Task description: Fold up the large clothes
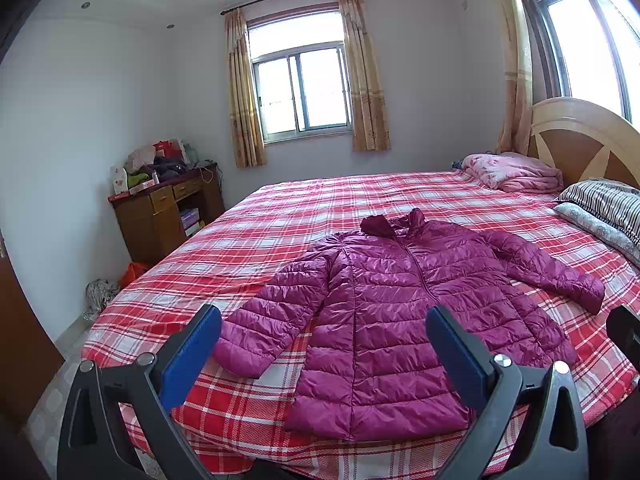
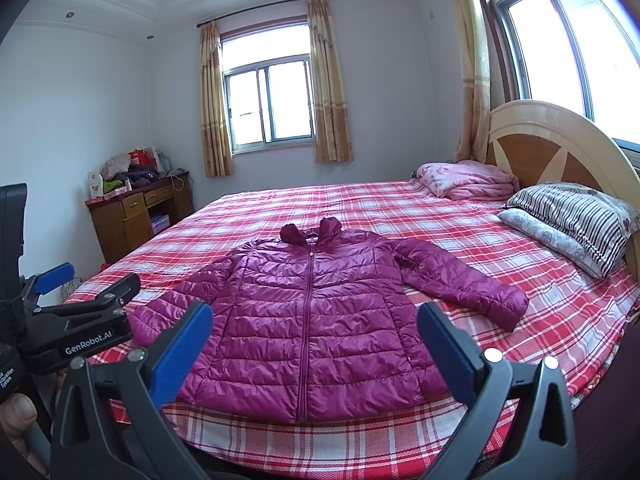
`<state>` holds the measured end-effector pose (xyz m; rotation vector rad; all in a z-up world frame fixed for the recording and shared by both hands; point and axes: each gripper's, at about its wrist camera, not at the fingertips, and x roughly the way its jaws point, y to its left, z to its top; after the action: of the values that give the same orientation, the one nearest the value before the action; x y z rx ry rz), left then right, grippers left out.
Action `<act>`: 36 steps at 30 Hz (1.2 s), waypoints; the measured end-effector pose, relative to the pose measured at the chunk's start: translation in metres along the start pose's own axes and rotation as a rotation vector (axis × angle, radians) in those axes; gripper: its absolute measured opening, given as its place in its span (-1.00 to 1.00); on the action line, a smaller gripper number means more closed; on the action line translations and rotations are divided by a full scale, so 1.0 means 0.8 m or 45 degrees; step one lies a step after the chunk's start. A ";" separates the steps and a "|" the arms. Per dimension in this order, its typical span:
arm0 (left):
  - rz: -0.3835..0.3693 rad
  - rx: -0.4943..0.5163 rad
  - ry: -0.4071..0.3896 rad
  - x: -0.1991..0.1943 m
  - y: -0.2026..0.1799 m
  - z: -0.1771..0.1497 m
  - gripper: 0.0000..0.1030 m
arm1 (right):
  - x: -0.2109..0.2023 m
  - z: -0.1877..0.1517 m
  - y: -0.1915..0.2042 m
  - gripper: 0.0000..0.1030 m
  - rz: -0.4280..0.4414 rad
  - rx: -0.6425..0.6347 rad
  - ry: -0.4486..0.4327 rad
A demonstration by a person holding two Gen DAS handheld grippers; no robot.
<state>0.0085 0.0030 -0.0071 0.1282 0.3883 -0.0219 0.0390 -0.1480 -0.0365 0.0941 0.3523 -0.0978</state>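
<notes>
Both claws hang wide apart and empty at the near edge of the bed: the left gripper [image 1: 324, 320] gapes with nothing between its blue pads, and the right gripper [image 2: 314, 318] is spread just as wide, holding nothing. Dead ahead of both and below them lies the magenta puffer jacket [image 2: 316, 312], flat on the plaid bedsheet [image 2: 400, 208], zipped, front side up. Its long axis runs straight away from the claws, hem nearest, collar farthest. The hem sits just past the fingertips, closest of anything to grab. From the left claw the jacket's body lies ahead and slightly right, with the near sleeve [image 1: 264, 320] splayed just ahead of its left finger. From the right claw the zip line runs almost down the middle, the other sleeve [image 2: 464, 284] reaching off ahead and right. So each hand looks nearer its own sleeve, my read for a first fold inward.

Count, big to small: one bed, one jacket, two pillows [image 2: 572, 220] far right, one pink blanket [image 2: 468, 180] beyond them, two sleeves, two claws
</notes>
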 end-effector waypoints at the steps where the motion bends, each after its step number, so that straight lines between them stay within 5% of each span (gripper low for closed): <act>1: 0.000 0.000 -0.001 0.000 0.000 0.000 0.98 | 0.000 -0.001 0.000 1.00 0.002 0.000 0.002; 36: -0.006 -0.005 0.020 0.003 0.001 -0.004 0.98 | 0.007 -0.002 -0.001 1.00 0.017 0.013 0.039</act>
<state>0.0100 0.0043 -0.0107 0.1239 0.4042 -0.0251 0.0433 -0.1492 -0.0401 0.1082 0.3819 -0.0850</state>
